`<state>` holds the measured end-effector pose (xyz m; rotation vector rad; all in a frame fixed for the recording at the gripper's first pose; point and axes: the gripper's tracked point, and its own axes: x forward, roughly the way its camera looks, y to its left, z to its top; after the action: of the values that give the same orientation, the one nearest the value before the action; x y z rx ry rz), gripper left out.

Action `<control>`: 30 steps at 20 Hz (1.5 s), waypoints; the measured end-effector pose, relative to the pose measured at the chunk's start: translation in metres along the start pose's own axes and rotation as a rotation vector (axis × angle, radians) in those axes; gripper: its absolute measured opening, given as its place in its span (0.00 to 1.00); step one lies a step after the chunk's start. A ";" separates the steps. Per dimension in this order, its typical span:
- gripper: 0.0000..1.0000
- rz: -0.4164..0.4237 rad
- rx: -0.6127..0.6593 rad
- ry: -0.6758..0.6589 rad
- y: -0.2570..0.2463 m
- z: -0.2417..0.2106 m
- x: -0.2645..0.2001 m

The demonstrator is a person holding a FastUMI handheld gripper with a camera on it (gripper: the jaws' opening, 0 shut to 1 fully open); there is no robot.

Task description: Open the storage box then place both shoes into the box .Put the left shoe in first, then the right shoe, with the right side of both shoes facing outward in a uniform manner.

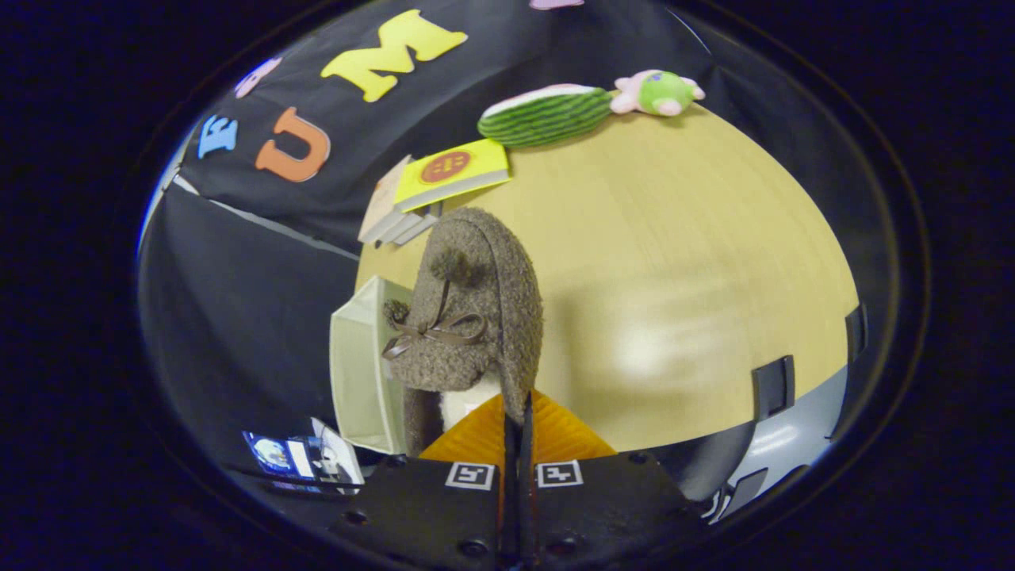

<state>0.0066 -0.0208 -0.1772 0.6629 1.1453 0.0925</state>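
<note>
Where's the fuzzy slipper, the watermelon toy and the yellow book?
Slipper (476, 317): gripper view, held between the fingers, on its woolly top.
Watermelon toy (543, 116): gripper view, striped green rind.
Yellow book (453, 168): gripper view, front cover.

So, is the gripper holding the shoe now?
Yes. The gripper is shut on the grey-brown shoe: its fingers meet on the heel edge, beside the pale storage box.

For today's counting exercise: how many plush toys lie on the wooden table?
2. The watermelon-slice plush lies at the table's far edge beyond the yellow book; the green and pink plush lies right beside it. The shoe held in the gripper may hide others.
</note>
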 end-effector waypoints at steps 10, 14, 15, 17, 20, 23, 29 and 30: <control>0.06 0.096 -0.221 -0.031 0.175 -0.024 -0.004; 0.06 0.060 -0.212 0.021 0.198 -0.031 0.045; 0.06 0.051 -0.198 0.037 0.198 -0.034 0.048; 0.06 0.011 -0.171 0.073 0.192 -0.039 0.068; 0.06 -0.050 -0.155 0.077 0.180 -0.038 0.091; 0.06 -0.059 -0.114 0.093 0.173 -0.044 0.106; 0.14 -0.038 -0.063 0.077 0.169 -0.046 0.116; 0.24 -0.031 -0.066 0.078 0.170 -0.046 0.116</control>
<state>0.0612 0.1824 -0.1917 0.5874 1.2223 0.1299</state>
